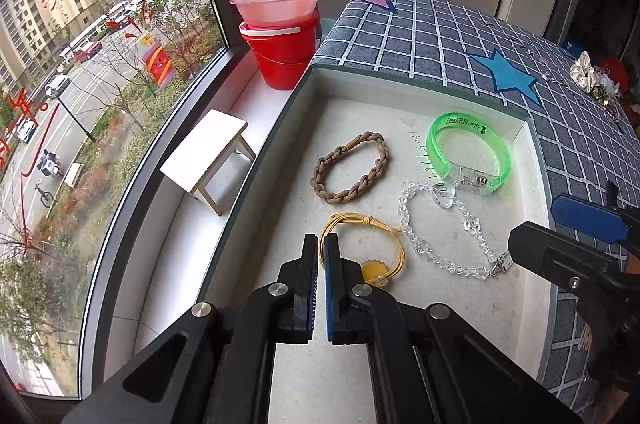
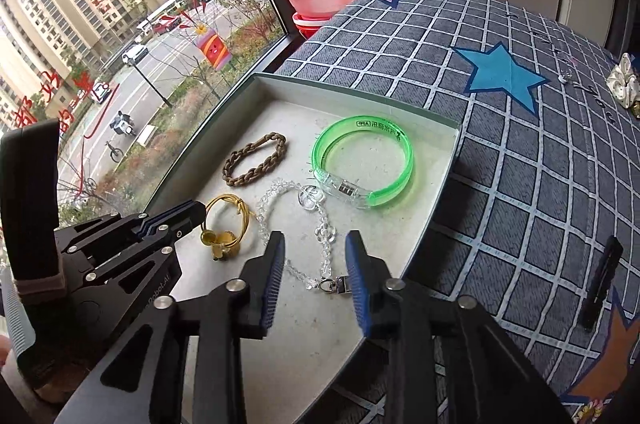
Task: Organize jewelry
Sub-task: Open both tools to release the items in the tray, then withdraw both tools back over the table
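Inside the shallow grey-walled box lid (image 2: 448, 160) sit four bracelets: a chunky translucent green plastic bangle (image 2: 362, 164) by the far right wall; a brown braided cord loop (image 2: 256, 160) to its left; a thin yellow cord one (image 2: 230, 224) with an amber charm; a string of clear glassy beads (image 2: 316, 236) ending in a metal clasp. Left gripper (image 1: 322, 244) hangs pressed together, empty, over the yellow cord; right gripper (image 2: 316, 256) is spread apart above the clasp end, not touching it; quilted checkered cloth (image 2: 520, 184) underneath.
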Demonstrator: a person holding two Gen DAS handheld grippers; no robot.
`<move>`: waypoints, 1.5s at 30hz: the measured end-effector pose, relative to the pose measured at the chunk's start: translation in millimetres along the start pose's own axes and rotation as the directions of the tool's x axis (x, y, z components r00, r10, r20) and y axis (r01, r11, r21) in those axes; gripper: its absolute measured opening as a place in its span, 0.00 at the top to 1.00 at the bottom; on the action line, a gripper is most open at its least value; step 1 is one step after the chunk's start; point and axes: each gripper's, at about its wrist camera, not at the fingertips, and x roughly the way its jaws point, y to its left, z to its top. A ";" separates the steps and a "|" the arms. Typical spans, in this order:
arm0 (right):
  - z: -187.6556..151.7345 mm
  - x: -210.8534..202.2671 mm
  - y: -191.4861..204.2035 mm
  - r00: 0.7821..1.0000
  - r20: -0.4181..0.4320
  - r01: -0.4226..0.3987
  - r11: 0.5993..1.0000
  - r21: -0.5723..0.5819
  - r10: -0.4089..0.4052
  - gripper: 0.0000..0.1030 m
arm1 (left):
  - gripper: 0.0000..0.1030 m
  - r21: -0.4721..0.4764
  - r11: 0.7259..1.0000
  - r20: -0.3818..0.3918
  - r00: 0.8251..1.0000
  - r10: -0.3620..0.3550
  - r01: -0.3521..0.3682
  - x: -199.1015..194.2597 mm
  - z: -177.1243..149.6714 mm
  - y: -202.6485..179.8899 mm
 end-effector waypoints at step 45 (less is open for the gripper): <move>-125.8 -169.1 -149.6 0.985 0.149 0.038 0.947 0.319 -0.090 0.14 | 0.00 0.169 0.974 0.086 0.982 -0.166 0.150 -99.6 -55.0 -124.7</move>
